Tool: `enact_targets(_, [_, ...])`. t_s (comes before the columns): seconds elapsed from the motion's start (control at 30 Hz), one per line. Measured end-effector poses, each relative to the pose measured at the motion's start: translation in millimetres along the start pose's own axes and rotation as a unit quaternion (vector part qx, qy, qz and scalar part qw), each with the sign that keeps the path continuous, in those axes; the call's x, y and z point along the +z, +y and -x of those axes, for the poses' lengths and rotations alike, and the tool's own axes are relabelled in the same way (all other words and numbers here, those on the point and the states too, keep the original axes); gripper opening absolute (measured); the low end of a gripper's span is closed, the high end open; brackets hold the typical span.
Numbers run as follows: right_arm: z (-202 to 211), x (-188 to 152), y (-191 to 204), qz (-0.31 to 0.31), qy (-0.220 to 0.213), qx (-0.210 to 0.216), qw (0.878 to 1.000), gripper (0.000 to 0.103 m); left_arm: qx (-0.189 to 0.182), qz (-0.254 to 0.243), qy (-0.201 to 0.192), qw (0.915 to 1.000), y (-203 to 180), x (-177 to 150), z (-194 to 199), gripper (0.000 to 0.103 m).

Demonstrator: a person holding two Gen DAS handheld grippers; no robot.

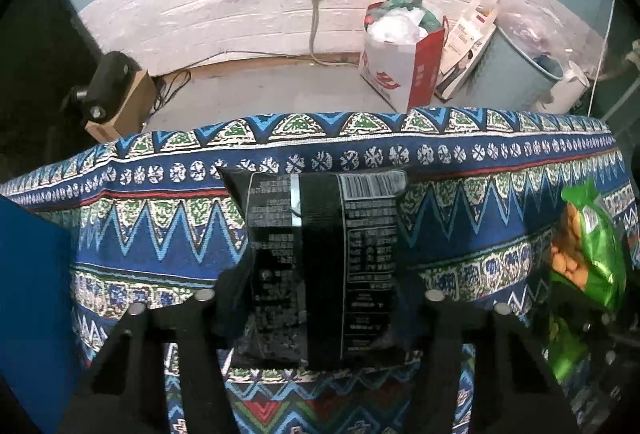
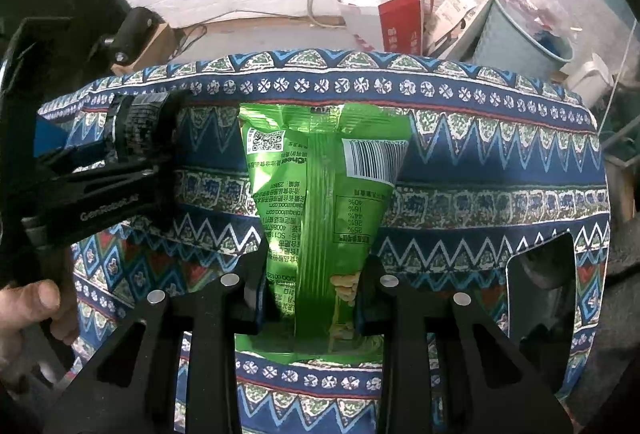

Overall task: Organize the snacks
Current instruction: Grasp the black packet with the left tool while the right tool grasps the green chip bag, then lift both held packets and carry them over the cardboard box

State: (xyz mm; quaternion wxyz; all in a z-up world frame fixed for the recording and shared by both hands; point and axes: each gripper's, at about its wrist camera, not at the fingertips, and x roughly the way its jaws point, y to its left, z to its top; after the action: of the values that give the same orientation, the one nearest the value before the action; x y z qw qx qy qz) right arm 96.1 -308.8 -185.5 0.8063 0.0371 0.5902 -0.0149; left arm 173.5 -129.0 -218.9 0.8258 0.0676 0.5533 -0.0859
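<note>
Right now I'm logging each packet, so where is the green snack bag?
The green snack bag is clamped in the right gripper, centre of the right wrist view, above the patterned cloth.

Black snack pack [image 1: 320, 266] print too blurred to read; green snack bag [image 1: 588, 258] cut off by right edge.

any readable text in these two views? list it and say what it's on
"GenRobot.AI": side of the left gripper, right wrist view.
"40%", "16%", "44%", "26%", "25%": upside-down table on the green snack bag.
Black snack bag: print too blurred.
Red-and-white paper bag: characters illegible.
</note>
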Motion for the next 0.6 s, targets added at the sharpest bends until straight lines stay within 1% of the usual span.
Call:
enact_targets(0.23, [7,1,7,0.017,-0.010,-0.011,1.000,0.029,0.012,-0.019,-0.013,0.9997,6,-11,17,0.056])
enact_targets(0.6, [31,-3,30,0.038,-0.033,-0.014,0.999,0.029,0.027,-0.012,-0.035,0.9989,32,-29,57,0.056])
